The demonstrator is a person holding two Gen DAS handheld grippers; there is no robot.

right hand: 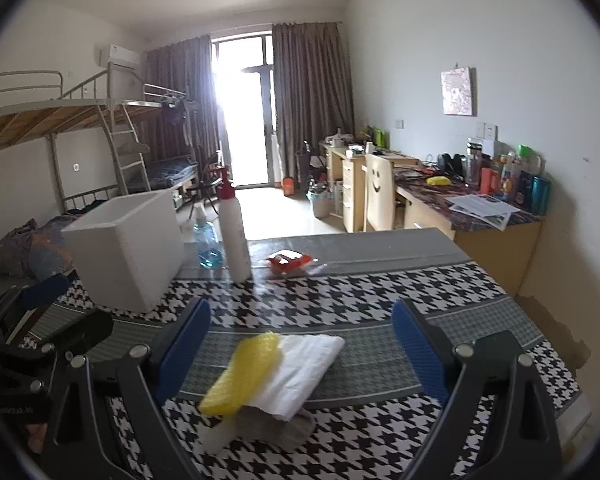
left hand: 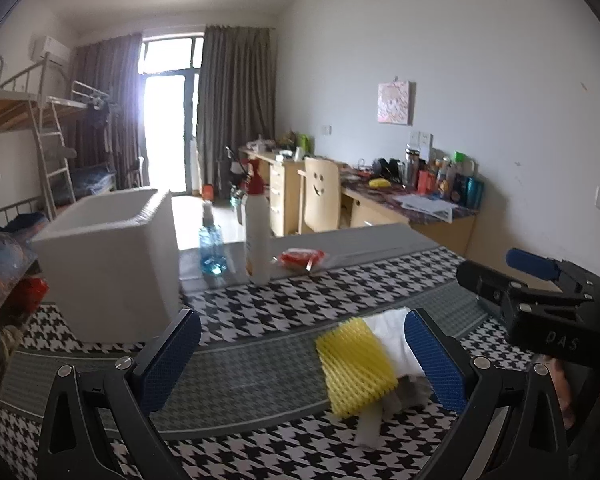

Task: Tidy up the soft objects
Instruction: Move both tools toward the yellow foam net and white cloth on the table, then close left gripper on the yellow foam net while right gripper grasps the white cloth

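Note:
A small pile of soft things lies on the houndstooth tablecloth: a yellow foam net (left hand: pixel 356 368) (right hand: pixel 244 368) on top of a folded white cloth (left hand: pixel 396 340) (right hand: pixel 300 372), with a grey piece (right hand: pixel 272 420) underneath. My left gripper (left hand: pixel 304 360) is open and empty, the pile near its right finger. My right gripper (right hand: pixel 304 356) is open and empty, with the pile between its fingers, closer to the left one. The right gripper shows at the right in the left wrist view (left hand: pixel 540 300); the left gripper shows at the left in the right wrist view (right hand: pixel 32 336).
A white foam box (left hand: pixel 108 264) (right hand: pixel 128 248) stands open at the table's left. Behind the pile stand a white spray bottle (left hand: pixel 258 236) (right hand: pixel 234 232), a blue bottle (left hand: pixel 211 244) and a red packet (left hand: pixel 302 259) (right hand: pixel 290 263). The table edge runs along the right.

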